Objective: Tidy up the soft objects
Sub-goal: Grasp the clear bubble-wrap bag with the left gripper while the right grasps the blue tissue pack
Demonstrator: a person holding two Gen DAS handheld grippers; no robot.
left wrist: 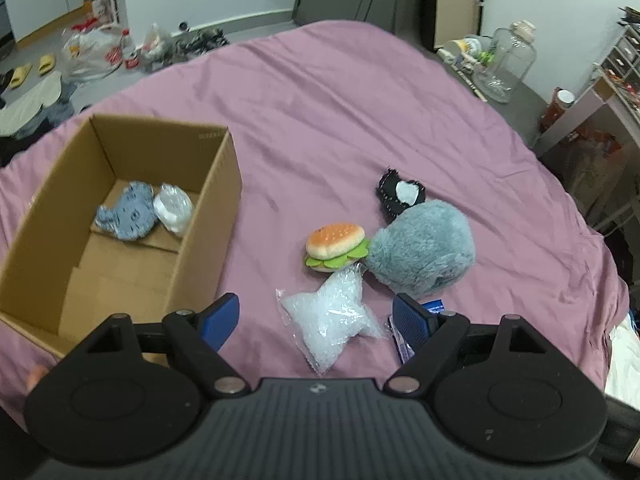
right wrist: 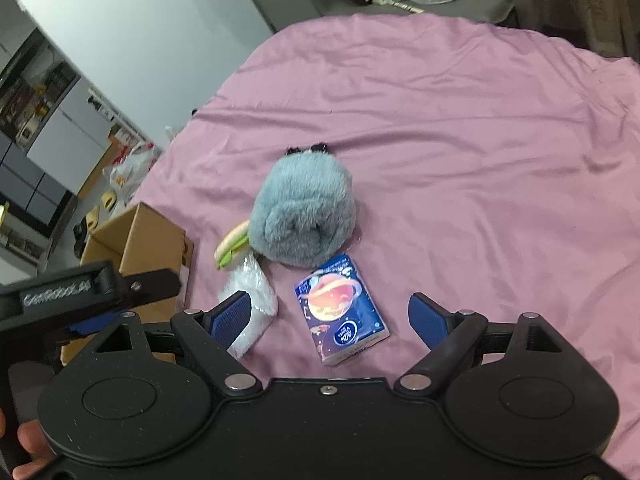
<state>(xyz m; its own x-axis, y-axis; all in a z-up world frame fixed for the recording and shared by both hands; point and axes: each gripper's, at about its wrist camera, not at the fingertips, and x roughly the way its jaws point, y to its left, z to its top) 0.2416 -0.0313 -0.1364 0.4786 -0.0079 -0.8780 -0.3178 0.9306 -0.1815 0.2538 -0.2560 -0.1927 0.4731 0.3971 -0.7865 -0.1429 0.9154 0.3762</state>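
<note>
On the pink bedsheet [right wrist: 460, 120] a planet-printed packet [right wrist: 342, 308] (writing unreadable) lies between the gaping right gripper [right wrist: 330, 318]; left gripper [left wrist: 316, 320] spread wide

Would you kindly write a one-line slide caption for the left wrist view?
Open left gripper above a clear plastic bag on the pink bedsheet, beside a brown cardboard box.

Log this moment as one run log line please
stage: sorting into cardboard box | in box: blue plush, clear bag | on bed: burger plush, grey plush | left gripper: open, empty | right gripper: open, empty
</note>
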